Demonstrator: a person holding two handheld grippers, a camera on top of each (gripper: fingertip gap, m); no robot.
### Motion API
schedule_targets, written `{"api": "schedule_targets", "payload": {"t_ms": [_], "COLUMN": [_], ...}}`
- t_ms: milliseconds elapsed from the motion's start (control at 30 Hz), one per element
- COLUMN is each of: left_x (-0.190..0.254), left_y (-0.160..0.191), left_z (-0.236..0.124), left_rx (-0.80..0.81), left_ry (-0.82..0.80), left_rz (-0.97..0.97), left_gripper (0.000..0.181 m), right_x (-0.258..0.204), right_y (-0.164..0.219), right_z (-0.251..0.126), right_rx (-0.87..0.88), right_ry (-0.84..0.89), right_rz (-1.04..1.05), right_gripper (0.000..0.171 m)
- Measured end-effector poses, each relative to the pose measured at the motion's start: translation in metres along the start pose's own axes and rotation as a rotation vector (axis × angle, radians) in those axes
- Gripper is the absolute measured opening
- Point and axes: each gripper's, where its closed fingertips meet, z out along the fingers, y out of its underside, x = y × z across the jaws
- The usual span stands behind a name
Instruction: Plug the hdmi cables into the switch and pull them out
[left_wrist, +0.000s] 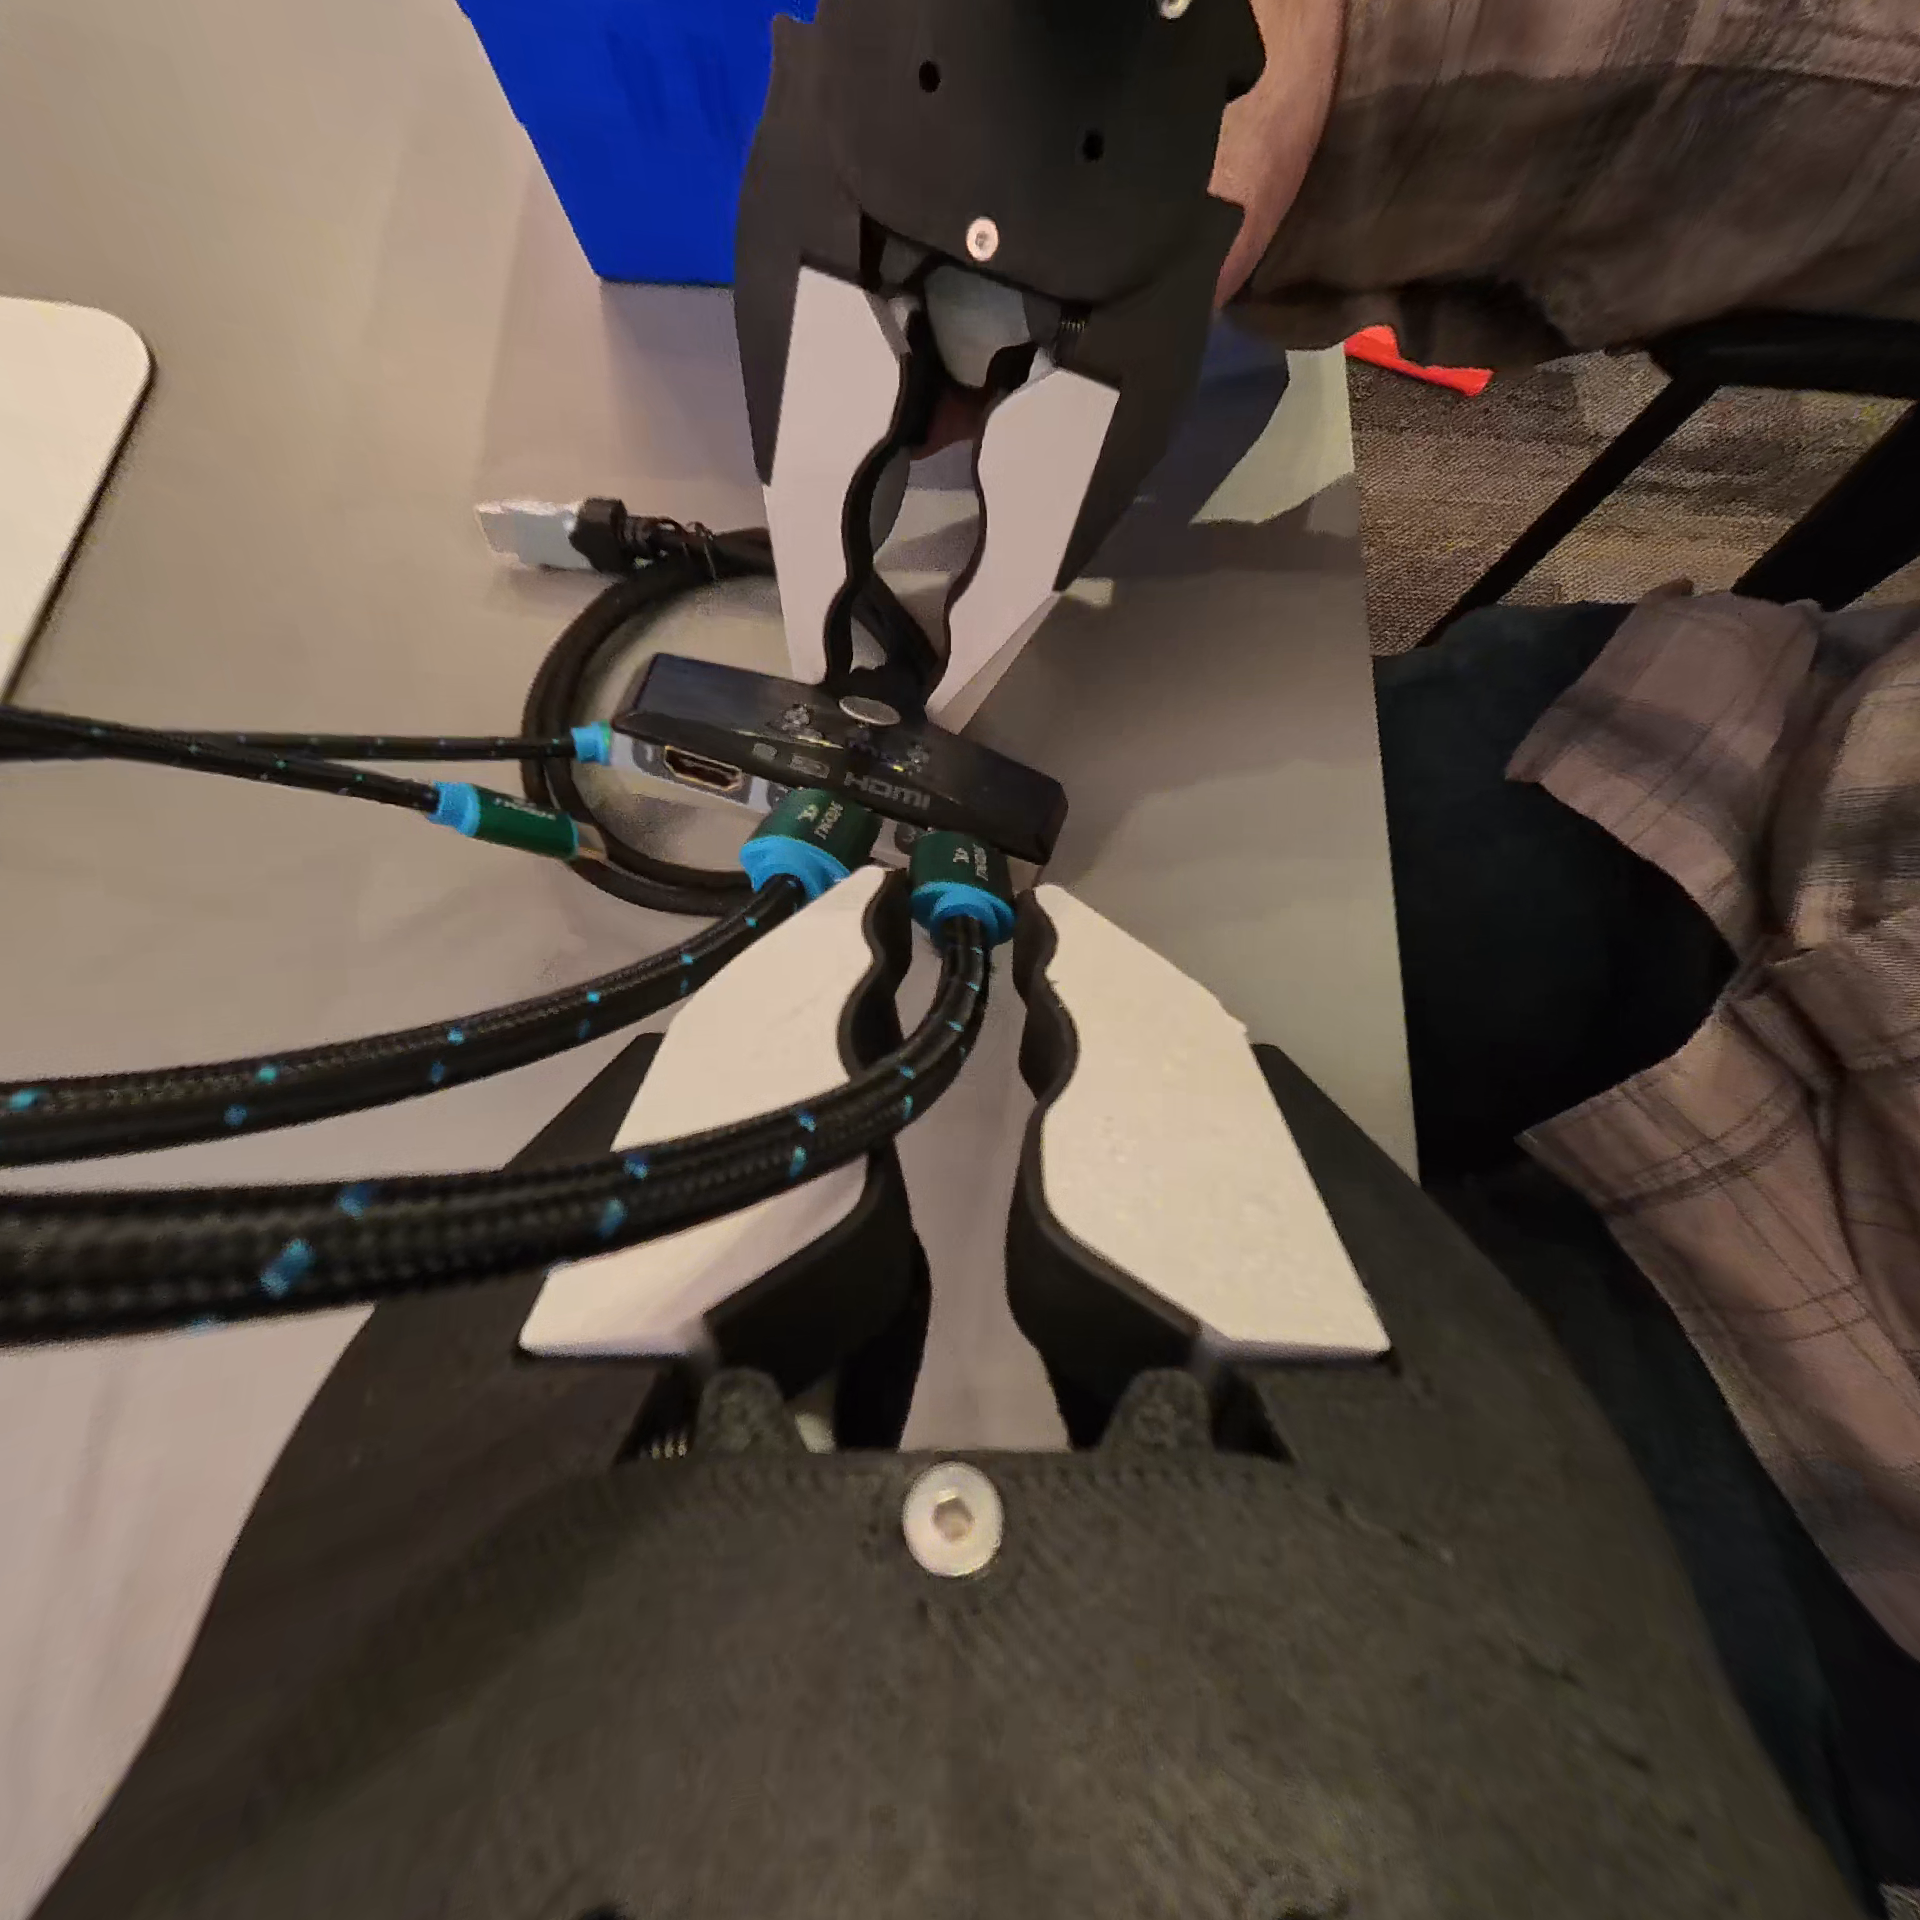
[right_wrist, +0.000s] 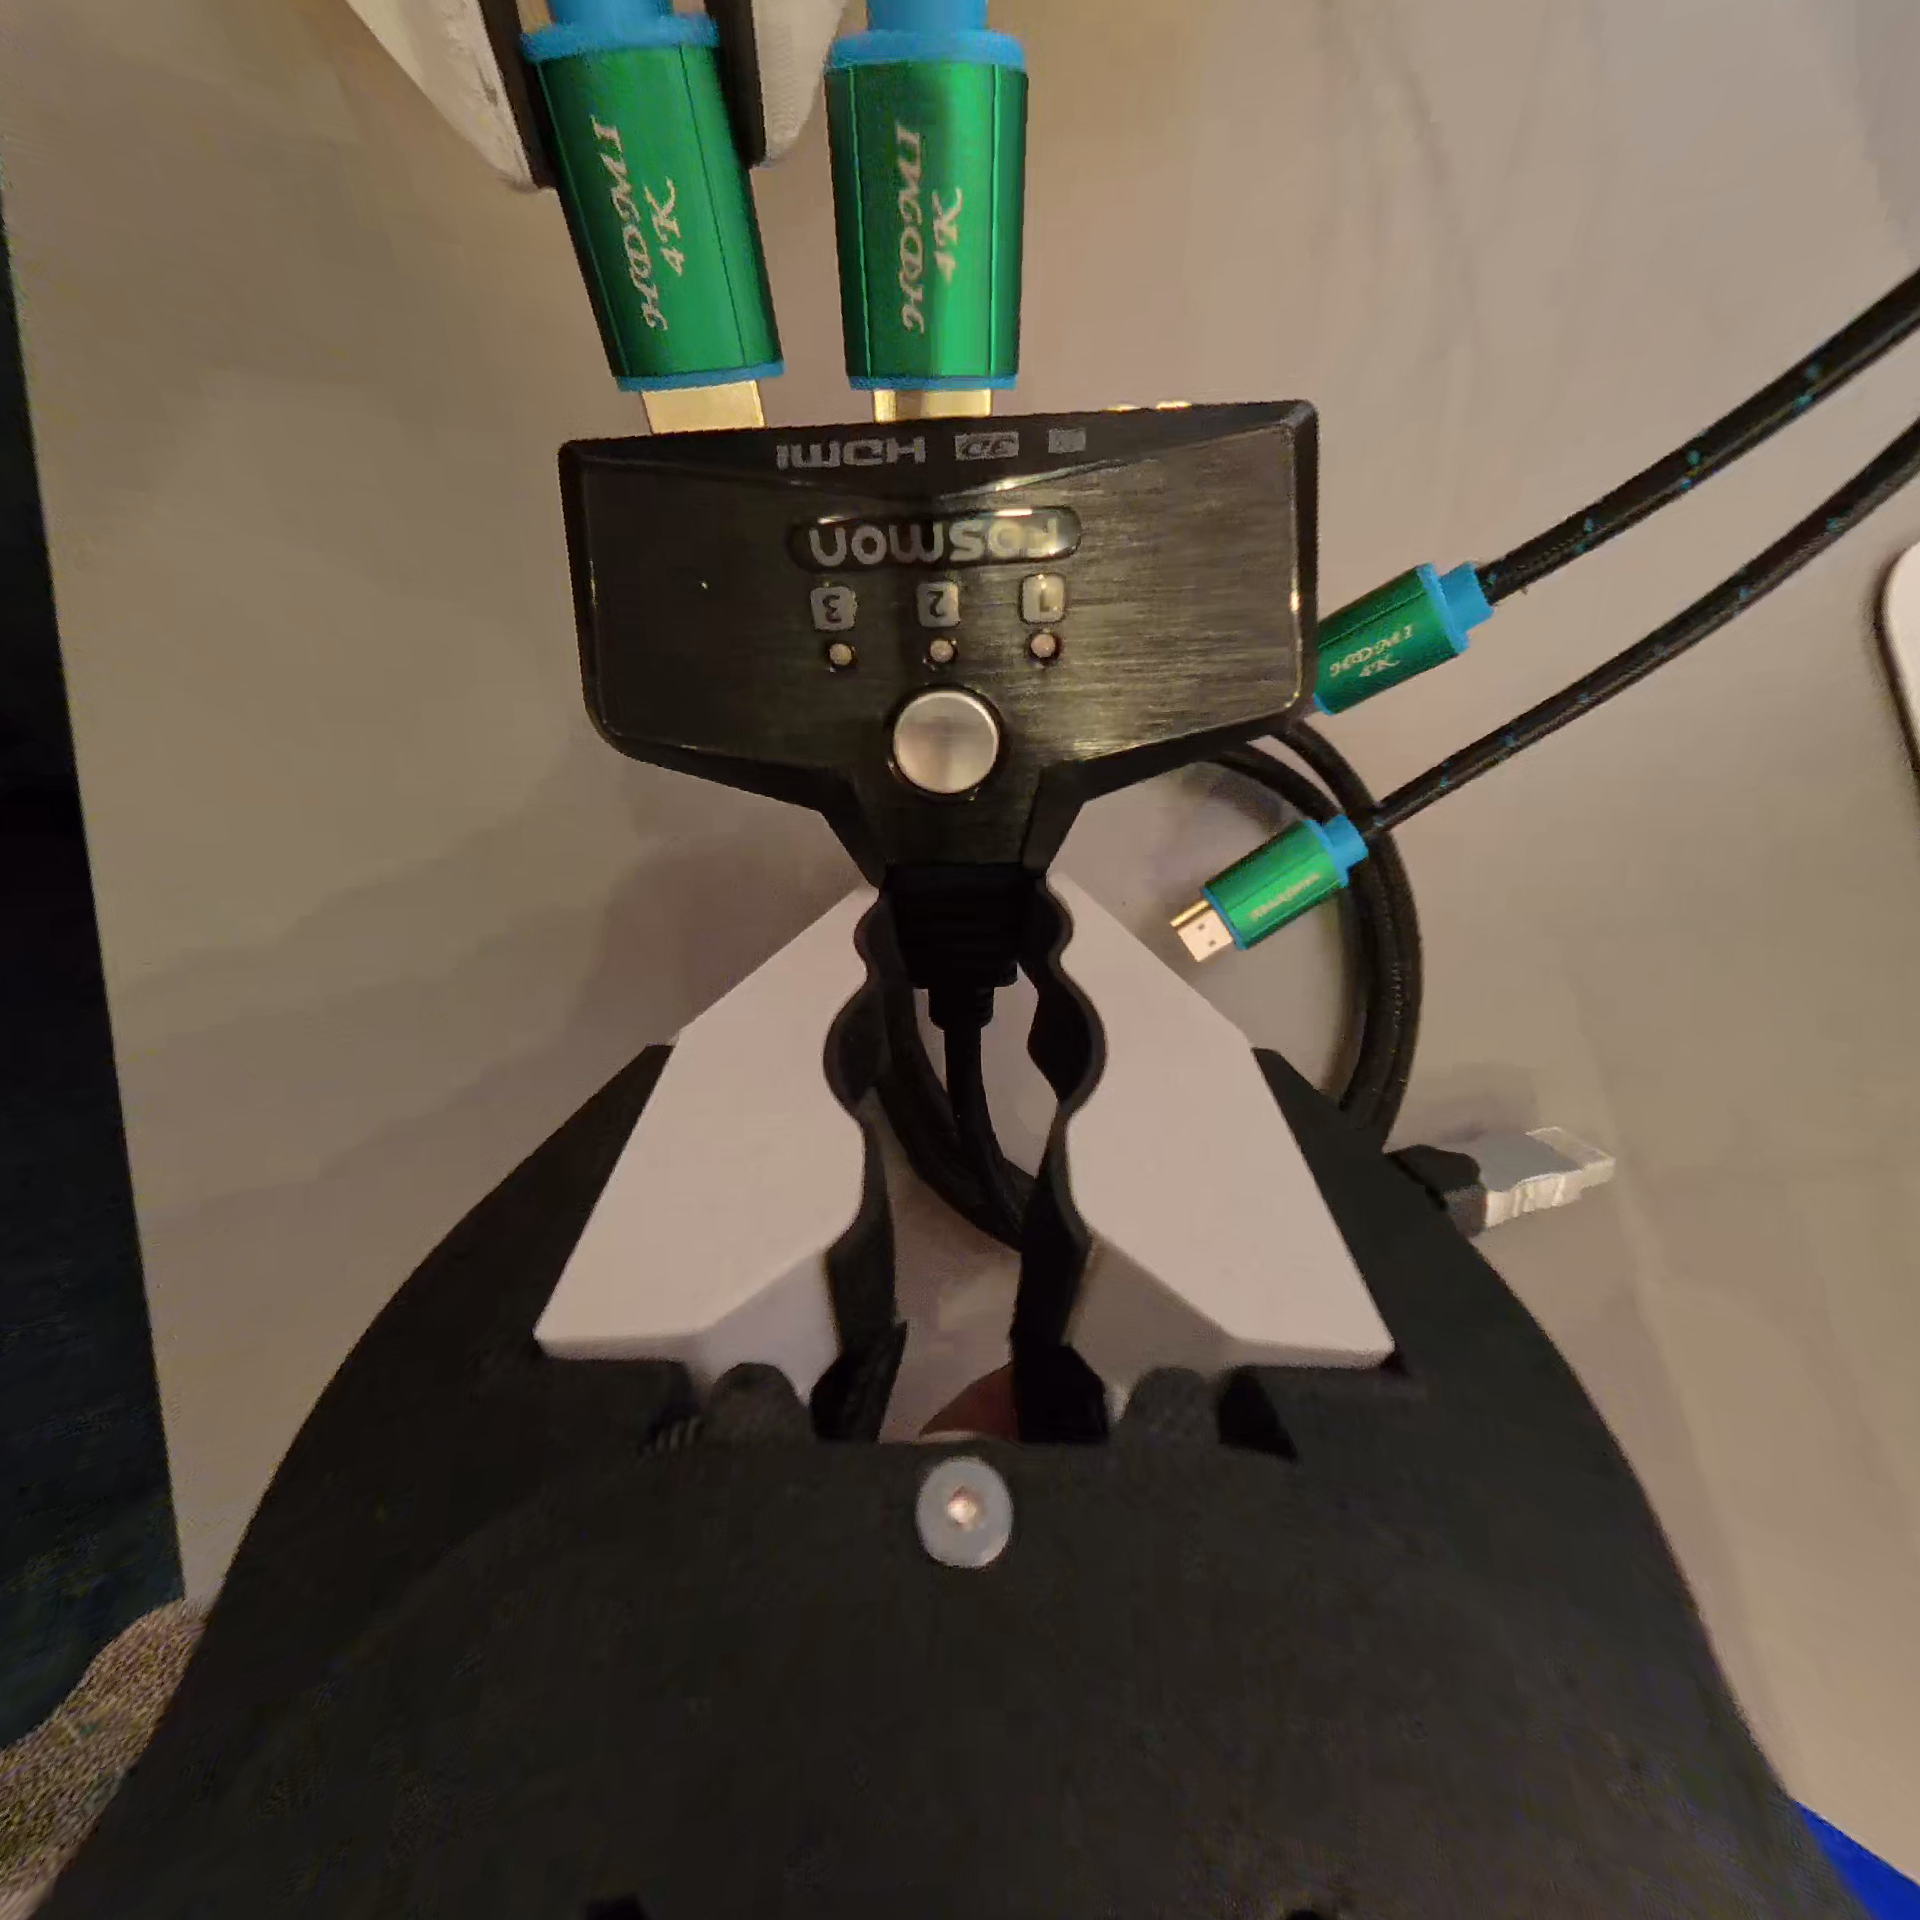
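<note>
The black HDMI switch (right_wrist: 935, 582) is held a little above the grey table. My right gripper (right_wrist: 956, 914) is shut on the ribbed neck of its tail cable, and it also shows from above in the left wrist view (left_wrist: 883, 675). Two green plugs (right_wrist: 925, 229) sit in the switch's ports. The plug beside it (left_wrist: 956, 862) lies between my left gripper's (left_wrist: 961, 894) fingertips, which close on its blue collar. More of its gold tip (right_wrist: 701, 407) shows than the other's. One port (left_wrist: 707, 774) is open. Two loose green plugs (right_wrist: 1268, 894) (right_wrist: 1382, 649) lie beside the switch.
The switch's own black cable is coiled under it and ends in a silver connector (left_wrist: 530, 530). A blue box (left_wrist: 644, 135) stands at the back, and a white pad (left_wrist: 52, 416) lies at the left. The table edge (left_wrist: 1382, 831) is close on the right, by a person's plaid sleeve (left_wrist: 1610, 156). Tip to tip, the grippers are about 10 cm apart.
</note>
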Motion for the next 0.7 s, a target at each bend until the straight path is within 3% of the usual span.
{"api": "schedule_targets", "payload": {"t_ms": [167,333,700], "left_x": [-0.005,-0.011,-0.015], "left_y": [0.012,0.030,0.020], "left_z": [0.010,0.022,0.027], "left_rx": [0.004,-0.092,-0.063], "left_ry": [0.024,-0.019,-0.049], "left_rz": [-0.053,-0.073,-0.124], "left_gripper": [0.018,0.018,0.018], "right_x": [0.001,0.005,0.013], "right_y": [0.010,0.019,0.020], "right_z": [0.008,0.014,0.011], "right_rx": [-0.018,-0.050,0.039], "right_ry": [-0.006,0.021,0.033], "right_rz": [0.009,0.018,0.091], "right_gripper": [0.020,0.019,0.020]}}
